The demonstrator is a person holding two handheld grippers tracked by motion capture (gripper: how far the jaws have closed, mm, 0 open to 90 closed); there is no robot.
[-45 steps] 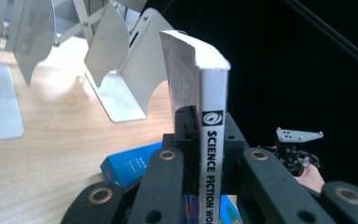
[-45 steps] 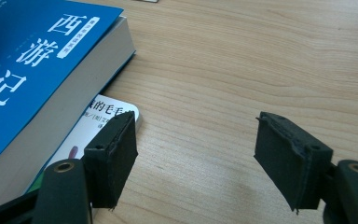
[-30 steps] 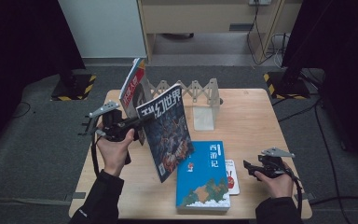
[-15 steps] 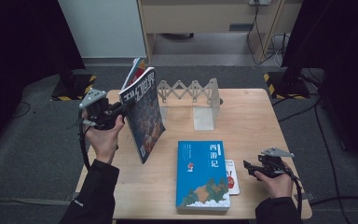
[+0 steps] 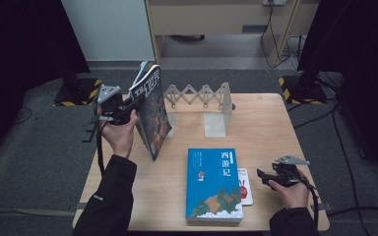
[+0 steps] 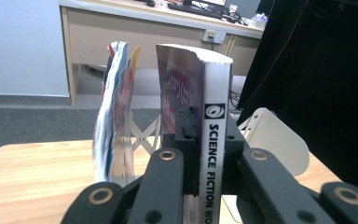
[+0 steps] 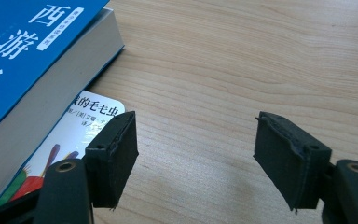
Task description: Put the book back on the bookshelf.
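The pale wooden desk [image 7: 242, 60] shows a smooth, matt grain. The thick blue paper book [image 5: 214, 184] has a slightly glossy cover. The dark paperback science-fiction magazine [image 6: 214, 121] has a glossy white spine. The black plastic left tongs [image 6: 208, 140] look matt, and the right tongs [image 7: 196, 149] carry rough foam pads.

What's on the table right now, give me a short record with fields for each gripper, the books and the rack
left gripper: shut on the spine of the science fiction magazine, held upright at the table's left rear
right gripper: open, low over bare wood at the table's right front
blue book: lying flat, cover up, near the front edge
small white booklet: flat, partly under the blue book's right side
accordion rack: at the rear, with a thin colourful book standing beside the magazine
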